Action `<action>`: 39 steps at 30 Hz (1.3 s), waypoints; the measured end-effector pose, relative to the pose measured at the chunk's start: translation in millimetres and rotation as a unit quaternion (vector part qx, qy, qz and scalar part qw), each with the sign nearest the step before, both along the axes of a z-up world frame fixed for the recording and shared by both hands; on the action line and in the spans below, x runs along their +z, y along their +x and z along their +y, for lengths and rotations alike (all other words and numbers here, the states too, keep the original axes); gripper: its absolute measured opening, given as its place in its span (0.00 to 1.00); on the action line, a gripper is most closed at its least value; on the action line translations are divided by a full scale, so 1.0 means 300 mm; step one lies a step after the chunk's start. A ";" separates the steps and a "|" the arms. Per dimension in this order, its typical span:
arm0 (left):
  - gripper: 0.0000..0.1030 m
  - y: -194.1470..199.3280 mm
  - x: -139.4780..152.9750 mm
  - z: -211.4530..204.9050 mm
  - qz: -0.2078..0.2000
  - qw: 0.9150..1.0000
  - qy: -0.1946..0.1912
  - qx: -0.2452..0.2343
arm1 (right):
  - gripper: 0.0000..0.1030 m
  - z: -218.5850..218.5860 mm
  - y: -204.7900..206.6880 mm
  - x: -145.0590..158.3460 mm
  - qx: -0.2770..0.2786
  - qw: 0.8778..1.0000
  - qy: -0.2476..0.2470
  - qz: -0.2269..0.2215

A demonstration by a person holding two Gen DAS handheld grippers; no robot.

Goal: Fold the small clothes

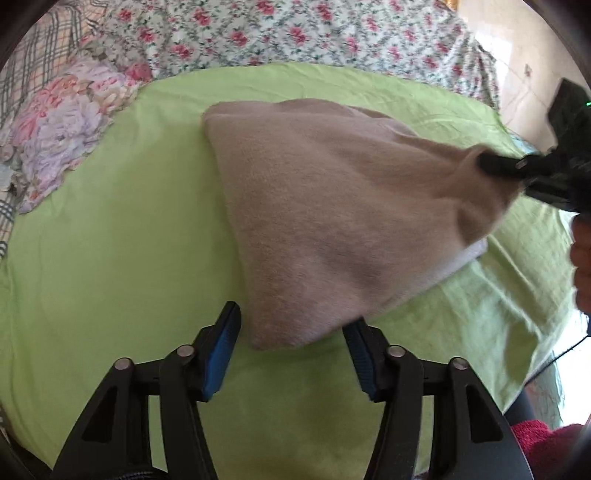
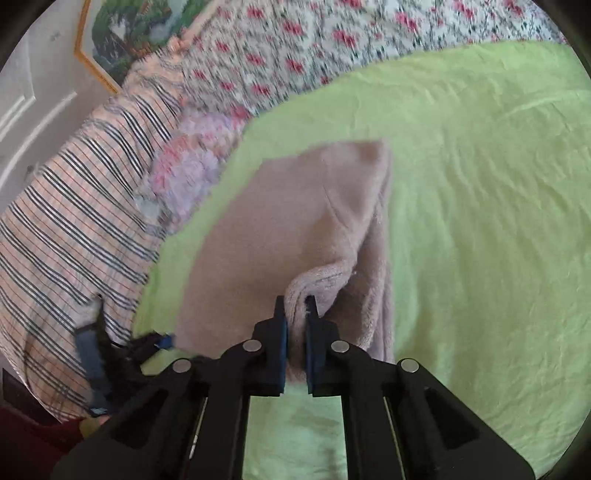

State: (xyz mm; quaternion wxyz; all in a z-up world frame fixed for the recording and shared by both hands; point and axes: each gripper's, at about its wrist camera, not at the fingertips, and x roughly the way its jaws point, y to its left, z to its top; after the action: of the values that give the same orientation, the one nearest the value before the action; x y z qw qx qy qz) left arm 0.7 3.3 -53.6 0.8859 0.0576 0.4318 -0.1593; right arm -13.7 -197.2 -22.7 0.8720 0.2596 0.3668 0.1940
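Note:
A beige fleece garment (image 1: 332, 221) lies on a green sheet (image 1: 110, 277). In the left wrist view my left gripper (image 1: 291, 325) is open, its jaws on either side of the garment's near corner, holding nothing. My right gripper (image 1: 495, 166) shows at the right edge there, pinching the garment's far corner and lifting it. In the right wrist view the right gripper (image 2: 295, 314) is shut on a bunched edge of the garment (image 2: 295, 221), which drapes down to the sheet (image 2: 480, 221). The left gripper (image 2: 162, 341) shows blurred at the lower left.
A floral bedspread (image 1: 295, 33) lies beyond the green sheet. A purple and pink flowered cloth (image 1: 62, 136) and a plaid cloth (image 2: 74, 221) lie at the left side. A dark red cloth (image 1: 543, 443) sits at the lower right. A framed picture (image 2: 122, 33) leans by the wall.

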 end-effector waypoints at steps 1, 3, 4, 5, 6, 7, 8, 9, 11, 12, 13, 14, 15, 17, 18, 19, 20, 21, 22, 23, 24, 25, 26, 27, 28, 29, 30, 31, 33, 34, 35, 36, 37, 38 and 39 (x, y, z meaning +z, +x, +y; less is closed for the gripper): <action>0.38 0.006 0.006 0.011 0.000 1.000 0.002 0.016 | 0.08 -0.013 -0.012 0.030 -0.005 1.000 0.007 -0.012; 0.33 0.022 0.023 0.060 0.015 0.998 -0.022 0.063 | 0.07 -0.030 -0.036 0.073 -0.004 0.999 0.016 -0.032; 0.32 0.022 0.028 0.080 0.022 0.996 -0.039 0.081 | 0.07 -0.025 -0.042 0.082 0.001 0.999 0.005 -0.034; 0.27 0.020 0.033 0.097 0.031 0.993 -0.061 0.094 | 0.07 -0.013 -0.046 0.078 0.003 0.999 -0.025 -0.032; 0.22 0.018 0.031 0.102 0.040 0.991 -0.074 0.101 | 0.07 0.001 -0.044 0.053 0.003 0.998 -0.055 -0.020; 0.21 0.017 0.025 0.100 0.047 0.990 -0.075 0.107 | 0.07 0.006 -0.039 0.026 0.003 0.998 -0.068 -0.007; 0.17 0.017 0.018 0.094 0.054 0.990 -0.072 0.111 | 0.07 0.008 -0.034 -0.014 0.001 0.997 -0.078 0.012; 0.15 0.018 0.003 0.079 0.065 0.990 -0.063 0.110 | 0.07 0.013 -0.032 -0.060 -0.002 0.995 -0.097 0.032; 0.14 0.016 -0.015 0.064 0.073 0.990 -0.048 0.108 | 0.07 0.021 -0.033 -0.121 -0.006 0.989 -0.139 0.053; 0.14 0.015 -0.022 0.063 0.077 0.990 -0.049 0.107 | 0.07 0.016 -0.030 -0.156 -0.010 0.987 -0.144 0.069; 0.14 0.014 -0.027 0.066 0.080 0.990 -0.053 0.106 | 0.07 0.005 -0.029 -0.183 -0.016 0.987 -0.135 0.081; 0.14 0.022 -0.027 0.073 0.082 0.989 -0.056 0.105 | 0.06 -0.006 -0.032 -0.197 -0.021 0.988 -0.131 0.084; 0.14 0.020 -0.025 0.081 0.084 0.989 -0.062 0.104 | 0.06 -0.013 -0.033 -0.198 -0.026 0.987 -0.132 0.085; 0.14 0.019 -0.028 0.084 0.083 0.989 -0.065 0.103 | 0.06 -0.005 -0.038 -0.182 -0.030 0.986 -0.142 0.084; 0.14 0.020 -0.035 0.081 0.082 0.990 -0.062 0.100 | 0.06 0.005 -0.035 -0.184 -0.029 0.984 -0.154 0.085; 0.14 0.021 -0.040 0.082 0.082 0.990 -0.061 0.098 | 0.06 0.011 -0.032 -0.195 -0.027 0.983 -0.159 0.090; 0.14 0.025 -0.043 0.085 0.083 0.990 -0.062 0.097 | 0.06 0.012 -0.028 -0.202 -0.026 0.982 -0.160 0.093; 0.14 0.022 -0.040 0.078 0.086 0.990 -0.063 0.087 | 0.07 0.008 -0.031 -0.200 -0.027 0.983 -0.158 0.092; 0.14 0.030 -0.032 0.082 0.087 0.991 -0.064 0.075 | 0.08 0.000 -0.035 -0.192 -0.026 0.984 -0.148 0.094; 0.15 0.023 -0.024 0.085 0.088 0.992 -0.064 0.065 | 0.08 -0.011 -0.036 -0.185 -0.022 0.986 -0.136 0.097; 0.14 0.004 -0.006 0.095 0.085 0.993 -0.067 0.053 | 0.10 -0.025 -0.041 -0.179 -0.017 0.987 -0.118 0.104; 0.14 -0.009 0.009 0.103 0.083 0.993 -0.072 0.042 | 0.12 -0.040 -0.046 -0.167 -0.012 0.989 -0.101 0.107; 0.14 -0.022 0.026 0.113 0.080 0.993 -0.077 0.031 | 0.14 -0.050 -0.048 -0.152 -0.010 0.990 -0.087 0.108; 0.14 -0.037 0.056 0.129 0.073 0.994 -0.083 0.019 | 0.25 -0.068 -0.050 -0.130 -0.012 0.992 -0.074 0.104; 0.14 -0.045 0.078 0.139 0.065 0.994 -0.090 0.012 | 0.36 -0.086 -0.048 -0.102 -0.020 0.994 -0.059 0.093; 0.14 -0.053 0.107 0.146 0.054 0.994 -0.098 0.005 | 0.39 -0.105 -0.041 -0.076 -0.029 0.995 -0.044 0.079; 0.15 -0.054 0.140 0.148 0.038 0.994 -0.104 -0.003 | 0.40 -0.131 -0.021 -0.048 -0.038 0.997 -0.023 0.063; 0.15 -0.049 0.158 0.144 0.029 0.994 -0.110 -0.010 | 0.40 -0.146 0.003 -0.036 -0.042 0.997 -0.010 0.057; 0.16 -0.024 0.184 0.120 0.017 0.992 -0.120 -0.024 | 0.40 -0.163 0.080 -0.024 -0.056 0.997 0.006 0.050; 0.16 0.001 0.190 0.102 0.012 0.992 -0.122 -0.028 | 0.40 -0.166 0.133 -0.026 -0.064 0.997 0.011 0.049; 0.16 0.015 0.191 0.082 0.013 0.992 -0.125 -0.034 | 0.40 -0.170 0.183 -0.036 -0.067 0.996 0.023 0.055; 0.16 0.033 0.186 0.059 0.016 0.990 -0.134 -0.048 | 0.40 -0.171 0.230 -0.052 -0.066 0.995 0.038 0.064; 0.16 0.045 0.180 0.043 0.017 0.989 -0.136 -0.053 | 0.40 -0.167 0.281 -0.072 -0.068 0.994 0.052 0.073; 0.16 0.056 0.173 0.032 0.019 0.989 -0.135 -0.059 | 0.40 -0.158 0.330 -0.089 -0.069 0.993 0.054 0.078; 0.16 0.066 0.153 0.009 0.025 0.988 -0.135 -0.074 | 0.40 -0.152 0.371 -0.106 -0.068 0.993 0.050 0.083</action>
State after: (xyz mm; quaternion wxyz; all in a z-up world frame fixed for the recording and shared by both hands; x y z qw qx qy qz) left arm 20.5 5.9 -7.6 0.8602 -0.0347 0.4231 -0.2825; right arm 97.5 -242.9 -54.4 0.8357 0.3429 0.4088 0.1300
